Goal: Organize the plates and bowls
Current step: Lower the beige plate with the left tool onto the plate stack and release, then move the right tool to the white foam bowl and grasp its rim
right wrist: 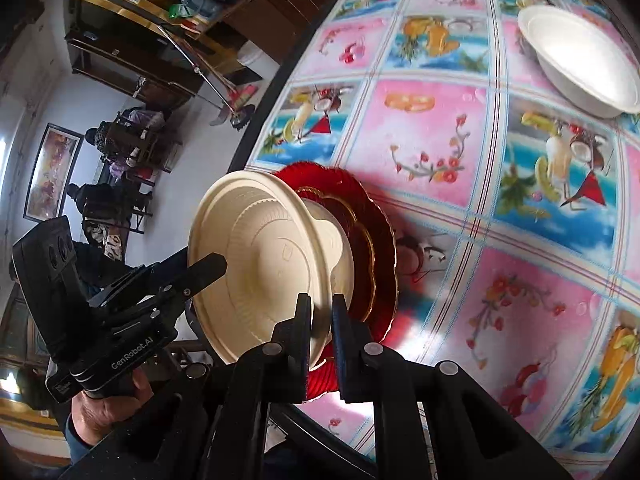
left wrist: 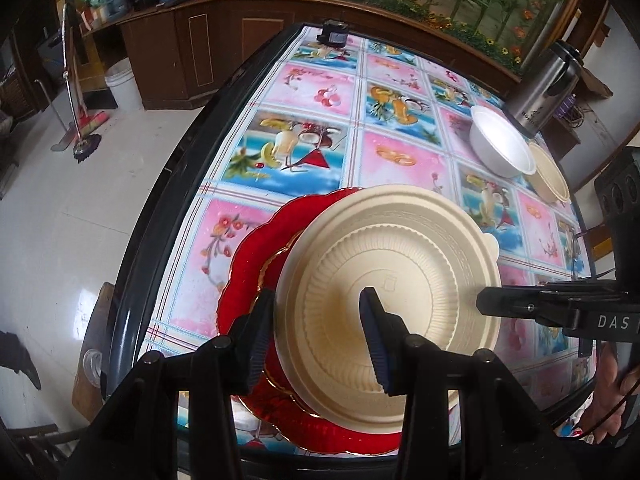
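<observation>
While both tools crowd the same stack, I read the layout this way: the cream bowl [left wrist: 390, 308] sits mouth-up on two nested red plates [left wrist: 256, 248] near the table's [left wrist: 352, 152] front edge, presumably so the dishes gather into one pile. A white bowl [left wrist: 500, 146] and a second cream bowl [left wrist: 550, 174] wait well apart at the far right, beside a steel flask [left wrist: 546, 88].

My left gripper [left wrist: 316, 340] straddles the cream bowl's near-left rim with its jaws wide: one finger outside the wall, one inside over the ribbed floor. Nothing is pinched there yet, as far as I can judge.

My right gripper [right wrist: 322, 336] comes in low from the opposite side, jaws drawn narrow around the bowl's rim [right wrist: 320, 320]; whether the pads actually bite the lip I cannot tell. Its body lies roughly level with the table, while the left tool pitches steeply down from above.

The likely reason for two grips is steadying the light bowl while seating or lifting it.
</observation>
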`<action>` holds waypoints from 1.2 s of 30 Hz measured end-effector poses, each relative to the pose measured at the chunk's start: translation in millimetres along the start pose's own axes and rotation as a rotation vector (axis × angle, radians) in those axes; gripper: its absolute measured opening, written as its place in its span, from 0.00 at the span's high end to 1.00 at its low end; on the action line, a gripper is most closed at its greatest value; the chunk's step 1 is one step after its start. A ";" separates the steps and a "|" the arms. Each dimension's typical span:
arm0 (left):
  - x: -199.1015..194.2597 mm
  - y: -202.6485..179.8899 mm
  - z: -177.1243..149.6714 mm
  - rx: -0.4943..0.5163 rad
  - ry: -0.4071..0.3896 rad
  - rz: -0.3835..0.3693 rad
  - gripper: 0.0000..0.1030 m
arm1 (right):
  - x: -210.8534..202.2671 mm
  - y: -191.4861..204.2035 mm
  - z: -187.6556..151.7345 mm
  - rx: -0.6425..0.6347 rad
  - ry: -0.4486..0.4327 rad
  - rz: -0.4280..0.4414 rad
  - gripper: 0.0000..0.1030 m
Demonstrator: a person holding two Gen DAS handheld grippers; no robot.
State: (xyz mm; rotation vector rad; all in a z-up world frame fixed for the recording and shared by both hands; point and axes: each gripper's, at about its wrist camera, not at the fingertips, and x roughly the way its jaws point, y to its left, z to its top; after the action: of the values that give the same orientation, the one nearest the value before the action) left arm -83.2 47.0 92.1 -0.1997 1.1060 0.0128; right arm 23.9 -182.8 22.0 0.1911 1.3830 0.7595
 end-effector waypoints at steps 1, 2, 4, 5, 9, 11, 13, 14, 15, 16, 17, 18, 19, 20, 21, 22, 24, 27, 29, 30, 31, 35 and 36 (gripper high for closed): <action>1.4 0.9 -0.2 -0.002 0.002 0.000 0.60 | 2.4 -0.1 -0.1 0.002 0.005 0.000 0.89; 3.1 2.2 -0.5 -0.005 0.004 0.002 0.60 | 4.7 0.4 0.0 0.003 0.007 -0.004 0.89; 4.9 3.3 -0.5 -0.006 0.006 0.008 0.60 | 9.0 0.1 2.0 0.002 0.011 -0.009 0.89; 4.8 3.4 -0.3 -0.004 0.004 0.010 0.60 | 11.5 -0.1 2.7 0.004 0.013 -0.011 0.89; 4.9 3.9 1.5 -0.001 0.000 0.013 0.60 | 13.8 1.6 1.1 0.002 0.011 -0.018 0.87; 4.7 4.7 1.5 -0.006 -0.001 0.012 0.60 | 14.6 1.3 1.9 0.000 0.010 -0.018 0.87; 4.3 5.1 1.9 -0.008 -0.003 0.011 0.58 | 16.1 1.9 3.6 -0.005 0.012 -0.019 0.87; 3.5 5.3 2.1 -0.010 -0.004 0.012 0.58 | 15.8 1.8 3.7 -0.006 0.010 -0.021 0.87; 2.8 5.5 2.5 -0.012 -0.005 0.015 0.57 | 15.6 2.0 3.7 -0.009 0.011 -0.021 0.86; 2.0 5.8 3.2 -0.013 -0.005 0.017 0.56 | 15.3 2.3 3.8 -0.013 0.012 -0.019 0.84; 1.5 5.8 4.0 -0.014 -0.006 0.019 0.53 | 14.5 2.8 3.5 -0.020 0.010 -0.018 0.82; 0.6 5.8 4.5 -0.015 -0.007 0.023 0.49 | 13.4 3.4 3.4 -0.028 0.008 -0.019 0.76; -0.2 6.0 4.9 -0.017 -0.009 0.026 0.48 | 11.8 3.8 3.0 -0.034 0.003 -0.018 0.70; -2.1 6.2 5.2 -0.018 -0.012 0.028 0.46 | 9.9 4.2 2.5 -0.038 -0.001 -0.015 0.68; -4.0 6.3 5.6 -0.021 -0.015 0.027 0.45 | 7.2 5.8 1.9 -0.050 -0.004 -0.013 0.67; -6.9 7.2 6.0 -0.026 -0.021 0.025 0.45 | 4.7 6.9 1.4 -0.057 -0.007 -0.012 0.67; -14.0 8.6 6.3 -0.031 -0.039 0.028 0.41 | -4.5 8.8 0.7 -0.074 -0.023 -0.005 0.67; -24.5 12.7 6.1 -0.042 -0.065 0.032 0.36 | -23.3 6.8 0.2 -0.087 -0.059 0.008 0.67; -29.9 15.8 5.9 -0.052 -0.076 0.038 0.34 | -37.9 1.1 1.7 -0.087 -0.088 0.009 0.67; -33.5 17.2 5.8 -0.060 -0.084 0.040 0.34 | -48.1 -3.9 3.5 -0.085 -0.111 -0.003 0.67; -35.7 17.8 5.1 -0.064 -0.089 0.040 0.34 | -54.6 -8.7 6.0 -0.082 -0.126 -0.013 0.67; -46.0 14.4 3.5 -0.061 -0.111 0.027 0.33 | -77.6 -39.8 22.1 -0.013 -0.183 -0.048 0.67; -48.3 12.0 2.7 -0.054 -0.117 0.024 0.33 | -83.1 -49.9 27.4 0.006 -0.199 -0.060 0.67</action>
State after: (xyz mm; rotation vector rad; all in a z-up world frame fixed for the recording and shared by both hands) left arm -103.9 63.6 134.3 -0.2318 0.9918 0.0750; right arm 68.2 -260.6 68.2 0.2228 1.1973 0.6685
